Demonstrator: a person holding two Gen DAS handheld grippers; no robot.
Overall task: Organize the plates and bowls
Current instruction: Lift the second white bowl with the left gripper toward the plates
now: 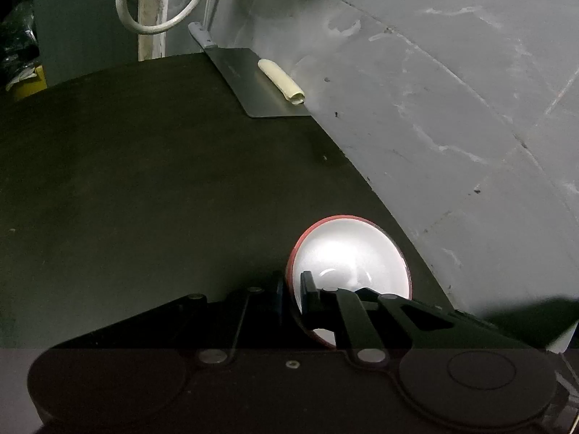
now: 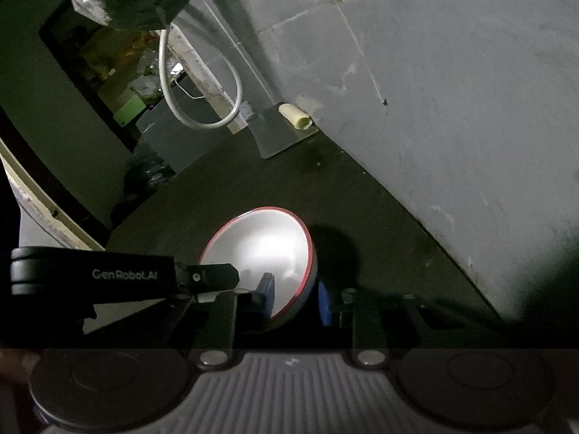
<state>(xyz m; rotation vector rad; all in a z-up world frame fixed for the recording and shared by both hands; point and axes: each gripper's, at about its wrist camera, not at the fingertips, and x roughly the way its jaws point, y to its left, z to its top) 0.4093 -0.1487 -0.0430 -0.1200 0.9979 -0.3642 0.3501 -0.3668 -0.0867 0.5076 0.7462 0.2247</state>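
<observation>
A bowl (image 1: 349, 249), white inside with a red rim and outside, sits over the dark counter (image 1: 144, 181) near the grey wall. My left gripper (image 1: 293, 296) is shut on its left rim, one finger inside and one outside. In the right wrist view the same bowl (image 2: 264, 242) is tilted, and my right gripper (image 2: 296, 298) is shut on its near rim, one blue pad (image 2: 267, 294) inside and one outside. The left gripper's black finger (image 2: 213, 276) reaches the bowl's left rim there.
A metal cleaver blade (image 1: 260, 83) lies at the counter's far edge by the wall, with a rolled cream paper (image 1: 280, 81) on it. A white cable loop (image 1: 159, 7) hangs behind. The grey wall (image 1: 452, 108) bounds the counter on the right.
</observation>
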